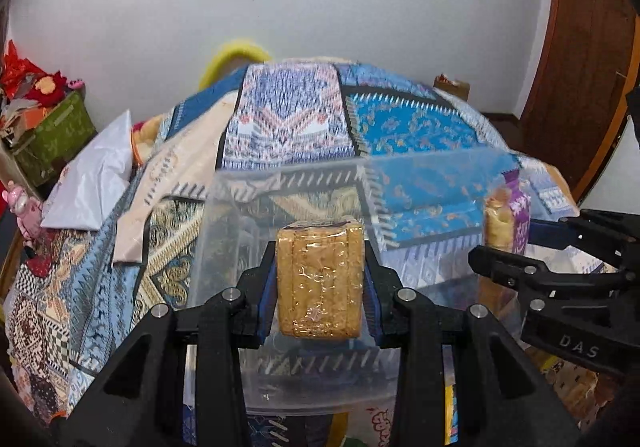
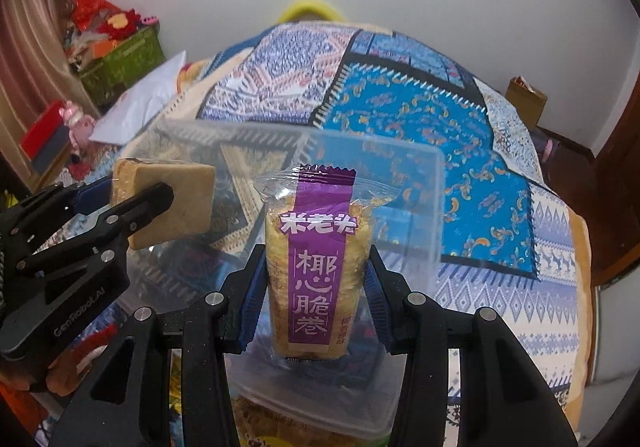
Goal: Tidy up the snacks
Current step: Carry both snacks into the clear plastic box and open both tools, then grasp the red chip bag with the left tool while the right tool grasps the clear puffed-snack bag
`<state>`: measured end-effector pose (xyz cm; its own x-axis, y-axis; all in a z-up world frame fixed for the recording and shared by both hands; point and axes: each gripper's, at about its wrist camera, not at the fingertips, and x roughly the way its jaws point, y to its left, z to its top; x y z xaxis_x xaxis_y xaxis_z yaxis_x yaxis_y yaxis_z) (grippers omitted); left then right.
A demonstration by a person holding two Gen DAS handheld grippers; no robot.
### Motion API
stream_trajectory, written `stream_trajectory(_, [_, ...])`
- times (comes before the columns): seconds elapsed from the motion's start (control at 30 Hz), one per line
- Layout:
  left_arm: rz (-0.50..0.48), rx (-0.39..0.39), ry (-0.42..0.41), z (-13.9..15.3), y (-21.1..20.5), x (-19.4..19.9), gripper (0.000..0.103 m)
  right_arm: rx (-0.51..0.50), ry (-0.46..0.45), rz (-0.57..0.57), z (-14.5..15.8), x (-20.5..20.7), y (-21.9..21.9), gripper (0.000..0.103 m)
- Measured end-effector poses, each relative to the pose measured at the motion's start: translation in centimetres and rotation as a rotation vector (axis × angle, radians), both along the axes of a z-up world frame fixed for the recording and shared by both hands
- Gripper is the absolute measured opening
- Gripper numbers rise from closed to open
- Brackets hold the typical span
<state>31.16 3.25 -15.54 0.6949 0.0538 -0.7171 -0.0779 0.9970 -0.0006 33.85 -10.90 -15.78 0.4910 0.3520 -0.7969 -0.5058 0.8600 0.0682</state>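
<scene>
A clear-wrapped golden biscuit block [image 1: 320,279] stands upright between the blue pads of my left gripper [image 1: 320,259], which is shut on it. My right gripper [image 2: 316,267] is shut on a snack packet with a purple label [image 2: 316,247], also upright. Both hang over a clear plastic container [image 1: 288,175] that rests on the bed. In the left wrist view the right gripper [image 1: 508,243] and its packet [image 1: 506,219] sit at the right. The right wrist view has the left gripper [image 2: 138,189] with the block [image 2: 176,203] at the left, above the container [image 2: 400,151].
A patchwork blue bedspread [image 1: 400,127] covers the bed. A white bag [image 1: 92,183] lies at its left side, with a green box [image 1: 52,139] of red items beyond. A wooden door [image 1: 580,67] stands at the right. More snack packets [image 2: 276,423] lie below the container's near edge.
</scene>
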Motion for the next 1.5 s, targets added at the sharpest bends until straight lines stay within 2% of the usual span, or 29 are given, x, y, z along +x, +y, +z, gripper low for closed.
stream_trajectory(0.1, [0.016,-0.026,0.042,-0.8,0.6,0.2,0.037,-0.017,0.016,0.004,-0.6,0.2,0.4,0.043])
stream_trajectory(0.23, [0.020,-0.012,0.037,-0.6,0.8,-0.1,0.039,-0.044,0.018,0.009,-0.8,0.3,0.7,0.043])
stream_trajectory(0.27, [0.017,0.000,0.035,-0.4,0.7,-0.3,0.042,-0.052,0.018,0.009,-0.8,0.2,0.8,0.044])
stream_trajectory(0.3, [0.017,0.010,0.035,-0.3,0.7,-0.4,0.051,-0.061,0.014,0.005,-0.8,0.2,0.9,0.046])
stream_trajectory(0.37, [0.027,0.034,0.027,0.1,0.7,-0.7,0.065,-0.068,0.006,-0.001,-0.7,0.0,0.9,0.056])
stream_trajectory(0.57, [0.001,0.064,-0.024,2.2,0.3,-3.1,0.066,-0.019,-0.025,-0.014,1.2,-1.0,-0.1,0.059])
stream_trajectory(0.67, [-0.009,0.063,-0.035,3.4,0.2,-4.3,0.070,0.004,-0.061,-0.017,2.9,-2.4,-0.8,0.059])
stream_trajectory(0.73, [-0.013,0.049,-0.043,4.3,0.3,-5.3,0.071,0.015,-0.090,-0.021,4.0,-3.4,-1.3,0.061])
stream_trajectory(0.87, [-0.029,-0.007,-0.041,5.3,0.6,-7.4,0.071,0.054,-0.150,-0.035,6.0,-5.7,-2.7,0.071])
stream_trajectory(1.0, [-0.034,-0.033,-0.039,5.8,0.8,-9.6,0.071,0.073,-0.179,-0.047,7.0,-7.8,-3.8,0.071])
stream_trajectory(1.17, [-0.028,-0.054,-0.016,5.3,1.4,-12.3,0.073,0.083,-0.185,-0.055,6.8,-10.1,-5.0,0.072])
stream_trajectory(1.5, [-0.032,-0.068,0.084,1.7,1.9,-16.7,0.073,0.104,-0.123,-0.049,4.0,-14.9,-5.7,0.072])
